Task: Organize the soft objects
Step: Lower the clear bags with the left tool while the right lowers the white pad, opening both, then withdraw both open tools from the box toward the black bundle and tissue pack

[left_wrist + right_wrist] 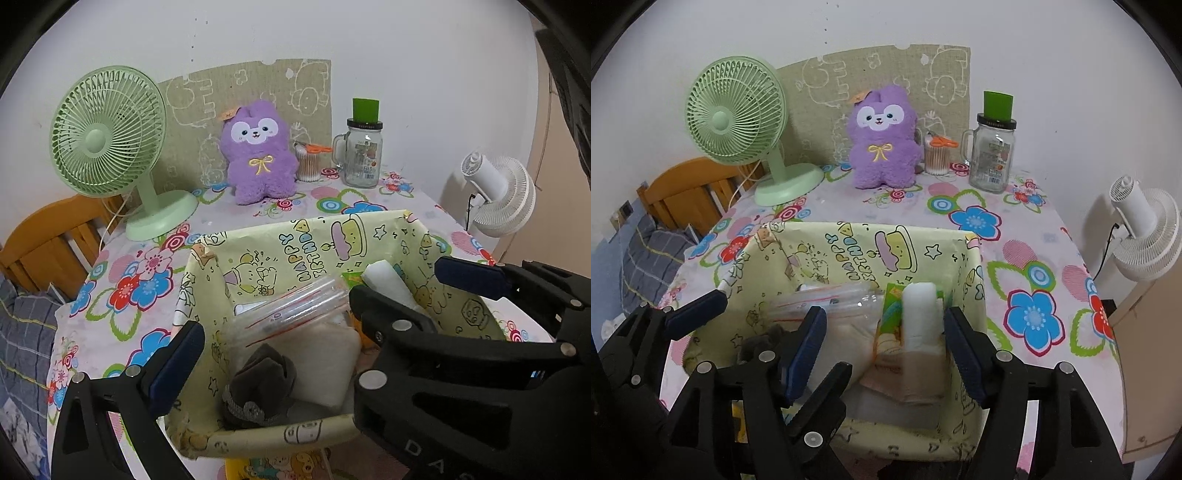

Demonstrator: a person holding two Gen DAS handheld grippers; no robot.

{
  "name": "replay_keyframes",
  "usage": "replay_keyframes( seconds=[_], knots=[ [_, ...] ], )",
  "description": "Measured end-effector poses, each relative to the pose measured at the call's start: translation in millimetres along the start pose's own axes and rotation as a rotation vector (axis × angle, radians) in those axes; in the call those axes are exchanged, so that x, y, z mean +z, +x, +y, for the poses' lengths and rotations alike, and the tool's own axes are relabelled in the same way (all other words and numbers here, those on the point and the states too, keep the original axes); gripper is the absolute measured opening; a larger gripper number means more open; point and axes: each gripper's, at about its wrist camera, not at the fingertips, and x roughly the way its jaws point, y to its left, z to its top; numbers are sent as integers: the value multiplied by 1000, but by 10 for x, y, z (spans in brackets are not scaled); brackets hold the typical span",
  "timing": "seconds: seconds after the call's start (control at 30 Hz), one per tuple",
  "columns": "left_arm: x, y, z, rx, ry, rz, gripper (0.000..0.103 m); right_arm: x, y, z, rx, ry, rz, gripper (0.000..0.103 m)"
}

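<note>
A yellow "Happy Birthday" paper-lined box (280, 243) (849, 240) stands on the flowered table. Inside lie a clear zip bag (291, 306) (827, 301), a grey sock bundle (258, 380), a white cloth (325, 354), a white roll (388, 280) (919, 306) and a green packet (892, 310). A purple plush toy (256, 151) (882, 140) sits upright at the table's back. My left gripper (317, 321) is open over the box. My right gripper (886, 343) is open, jaws either side of the white roll, empty. The left gripper also shows in the right wrist view (701, 314).
A green desk fan (107, 140) (738, 118) stands back left. A glass mug jar with a green lid (364, 155) (993, 151) and a cotton-swab cup (308, 162) (936, 157) stand back right. A white fan (498, 192) (1145, 229) is off the table's right edge. A wooden chair (48, 240) is left.
</note>
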Motion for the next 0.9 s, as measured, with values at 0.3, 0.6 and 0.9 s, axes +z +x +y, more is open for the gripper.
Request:
replay_keyframes(
  seconds=[0.3, 0.6, 0.9],
  knots=[
    [-66, -222, -32, 6, -8, -34, 103, -77, -241, 31, -7, 0, -31, 78],
    [-126, -455, -110, -6, 1, -71, 103, -184, -512, 30, -29, 16, -60, 82],
    [-222, -661, -138, -16, -3, -96, 103, -306, -763, 71, -39, 5, -91, 85]
  ],
)
